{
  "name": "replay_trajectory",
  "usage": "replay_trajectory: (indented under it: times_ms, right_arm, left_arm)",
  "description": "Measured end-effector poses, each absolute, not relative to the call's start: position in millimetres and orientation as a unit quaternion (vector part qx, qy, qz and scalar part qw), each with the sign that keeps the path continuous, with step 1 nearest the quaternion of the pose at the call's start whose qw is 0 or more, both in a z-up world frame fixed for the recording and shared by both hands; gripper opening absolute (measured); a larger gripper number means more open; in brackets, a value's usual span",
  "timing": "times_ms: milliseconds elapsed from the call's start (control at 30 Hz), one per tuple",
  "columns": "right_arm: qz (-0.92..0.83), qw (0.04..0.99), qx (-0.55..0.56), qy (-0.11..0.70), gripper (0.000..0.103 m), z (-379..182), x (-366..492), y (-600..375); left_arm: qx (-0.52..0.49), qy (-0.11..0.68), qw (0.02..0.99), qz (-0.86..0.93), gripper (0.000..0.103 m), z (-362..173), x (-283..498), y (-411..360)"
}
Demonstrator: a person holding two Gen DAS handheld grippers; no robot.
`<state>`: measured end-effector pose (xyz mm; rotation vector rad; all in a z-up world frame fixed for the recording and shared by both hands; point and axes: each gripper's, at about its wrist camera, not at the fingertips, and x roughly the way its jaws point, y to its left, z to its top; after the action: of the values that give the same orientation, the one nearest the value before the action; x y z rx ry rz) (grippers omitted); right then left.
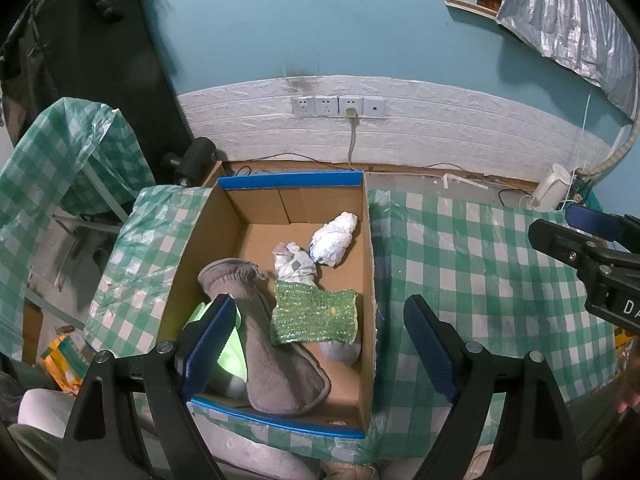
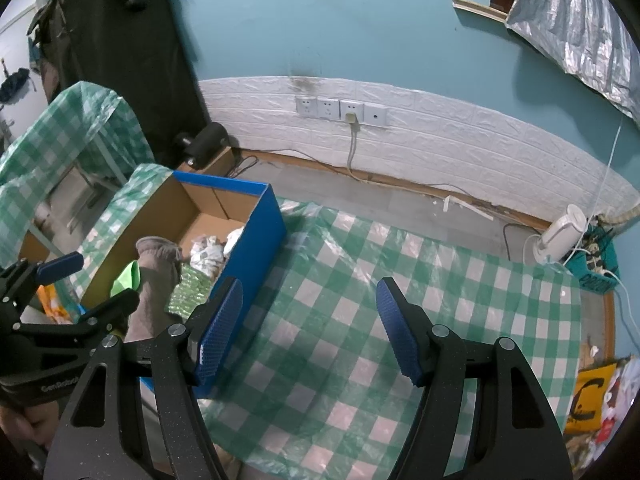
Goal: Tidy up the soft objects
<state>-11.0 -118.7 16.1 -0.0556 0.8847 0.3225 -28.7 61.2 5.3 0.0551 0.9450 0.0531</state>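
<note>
Soft objects (image 1: 280, 320) fill the box (image 1: 368, 280) on the checked tablecloth (image 2: 360, 320) by a teal wall (image 2: 320, 20), both grippers gaping, empty.

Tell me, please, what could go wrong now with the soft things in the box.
1. The grey fleece sock leans over the near rim of the blue-edged cardboard box and might slide out.
2. The green sparkly knitted cloth covers a white bundle, which could be overlooked.
3. The open left hand-held gripper straddles the box wall and might knock it.
</note>
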Motion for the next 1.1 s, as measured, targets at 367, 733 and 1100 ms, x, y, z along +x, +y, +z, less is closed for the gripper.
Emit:
replay_trajectory:
  times_ms: [367, 733, 1100]
  right_arm:
    - [0.155, 0.891, -0.026, 0.427, 0.069, 16.4, -11.0, -118.7]
    - [0.155, 0.890, -0.026, 0.427, 0.069, 16.3, -10.6, -118.9]
    - [0.155, 0.890, -0.026, 0.427, 0.069, 16.3, -10.5, -118.8]
  left_arm:
    - [0.027, 0.457, 0.889, 0.026, 0.087, 4.4, -28.6, 60.7]
    - [0.028, 0.458, 0.888, 0.025, 0.087, 3.8, -28.6, 60.1]
    - [0.028, 0.458, 0.888, 0.026, 0.087, 3.9, -28.8, 59.4]
